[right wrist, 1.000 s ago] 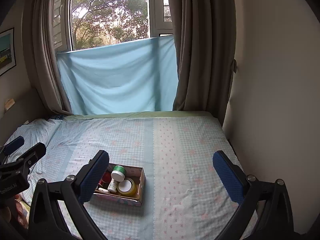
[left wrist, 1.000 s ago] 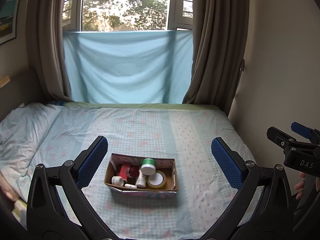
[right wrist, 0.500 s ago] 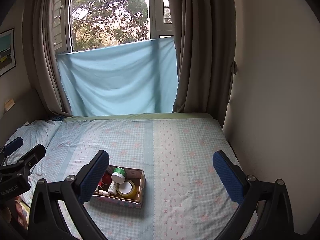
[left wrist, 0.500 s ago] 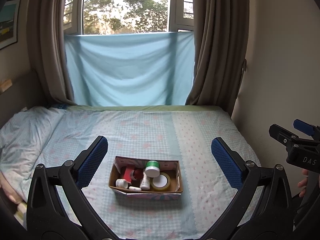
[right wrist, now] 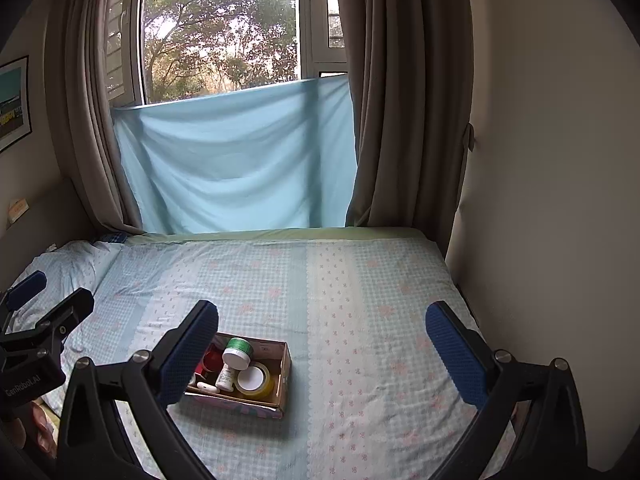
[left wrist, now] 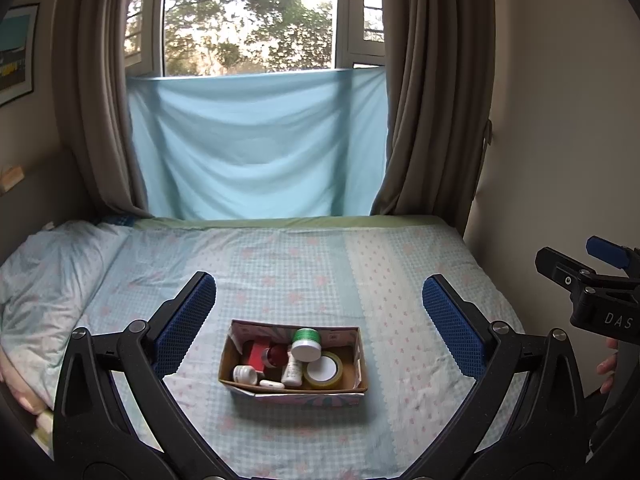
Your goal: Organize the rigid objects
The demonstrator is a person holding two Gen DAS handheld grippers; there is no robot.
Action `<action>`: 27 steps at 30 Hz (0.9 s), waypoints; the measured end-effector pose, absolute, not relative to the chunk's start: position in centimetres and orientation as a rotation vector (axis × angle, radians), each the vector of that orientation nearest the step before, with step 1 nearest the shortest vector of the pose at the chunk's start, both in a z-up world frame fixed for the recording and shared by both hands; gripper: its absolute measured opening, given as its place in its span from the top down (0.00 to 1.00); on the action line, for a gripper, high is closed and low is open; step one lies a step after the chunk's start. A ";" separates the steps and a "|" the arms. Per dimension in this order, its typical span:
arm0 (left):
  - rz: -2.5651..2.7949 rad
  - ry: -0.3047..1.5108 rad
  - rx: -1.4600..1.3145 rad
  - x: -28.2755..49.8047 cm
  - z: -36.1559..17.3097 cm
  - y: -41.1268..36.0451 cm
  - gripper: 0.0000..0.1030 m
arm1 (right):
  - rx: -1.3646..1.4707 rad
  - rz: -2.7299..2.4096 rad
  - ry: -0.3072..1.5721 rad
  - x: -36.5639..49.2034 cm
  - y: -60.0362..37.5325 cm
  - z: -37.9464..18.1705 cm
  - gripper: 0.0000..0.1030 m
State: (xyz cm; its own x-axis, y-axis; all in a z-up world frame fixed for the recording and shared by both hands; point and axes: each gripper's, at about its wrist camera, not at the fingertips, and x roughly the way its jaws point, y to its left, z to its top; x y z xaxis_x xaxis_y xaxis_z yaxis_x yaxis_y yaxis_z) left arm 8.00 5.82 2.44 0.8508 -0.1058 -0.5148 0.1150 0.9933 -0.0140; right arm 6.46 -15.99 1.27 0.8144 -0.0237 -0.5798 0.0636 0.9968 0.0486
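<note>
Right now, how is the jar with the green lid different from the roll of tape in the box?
The green-lidded jar is white and stands taller; the tape roll is yellowish, lies flat and is wider. The jar has a green lid; the tape shows a white middle. Both are round and sit in the cardboard box.

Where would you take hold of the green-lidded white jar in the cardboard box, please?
Grip the green-lidded jar around its round white body just under the lid, coming down from above. It stands tallest in the cardboard box, while the tape roll and bottle crowd its base.
</note>
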 end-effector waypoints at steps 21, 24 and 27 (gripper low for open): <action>-0.067 0.479 0.048 7.6 2.9 5.8 0.00 | 0.069 -0.052 0.608 6.5 -15.8 1.5 0.00; -0.051 0.452 0.048 7.2 3.0 5.8 0.00 | 0.071 -0.052 0.608 6.5 -15.8 1.5 0.00; -0.031 0.457 0.033 7.3 2.9 6.1 0.00 | 0.071 -0.050 0.610 6.5 -15.7 1.5 0.00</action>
State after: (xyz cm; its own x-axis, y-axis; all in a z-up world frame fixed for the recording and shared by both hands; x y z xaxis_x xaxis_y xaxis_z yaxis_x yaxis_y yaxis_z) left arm 7.27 6.11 2.95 0.8971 -0.0225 -0.4413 0.0373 0.9990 0.0248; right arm 6.51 -15.73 1.52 0.8187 -0.0263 -0.5736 0.0684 0.9963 0.0520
